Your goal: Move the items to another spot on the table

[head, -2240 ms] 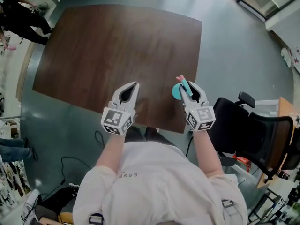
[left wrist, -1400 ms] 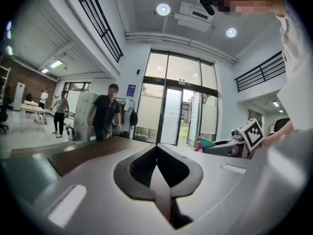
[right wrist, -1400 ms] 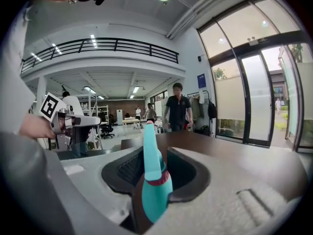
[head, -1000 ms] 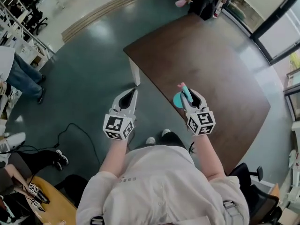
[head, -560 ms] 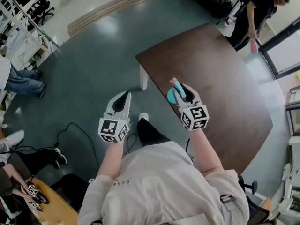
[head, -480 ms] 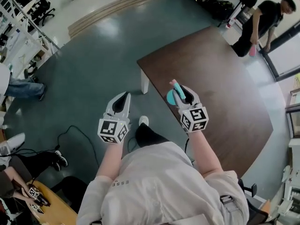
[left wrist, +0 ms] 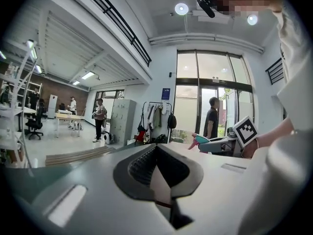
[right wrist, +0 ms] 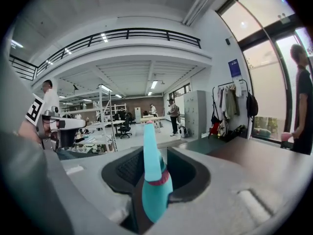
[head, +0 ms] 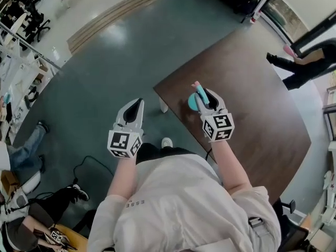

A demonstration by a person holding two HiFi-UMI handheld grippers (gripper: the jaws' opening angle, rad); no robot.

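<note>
My right gripper (head: pixel 202 94) is shut on a teal item (head: pixel 193 103) with a pink tip and a round teal body. It hovers over the near corner of the dark brown table (head: pixel 252 83). In the right gripper view the teal item (right wrist: pixel 155 190) stands up between the jaws of the right gripper (right wrist: pixel 152 156), a red band around its middle. My left gripper (head: pixel 136 105) is held level beside it, over the grey floor and off the table. In its own view the left gripper (left wrist: pixel 157 149) has its jaws together with nothing between them.
The table's white leg (head: pixel 164 105) stands just under the near corner. A person in black (head: pixel 304 64) is at the table's far right edge. A cable (head: pixel 86 164) lies on the floor at the left, and another person (head: pixel 31 156) is at the lower left.
The head view has swung, so the table has slid right and the person in black has gone to the right edge. Both grippers hold the same pose and the teal item stays gripped.
</note>
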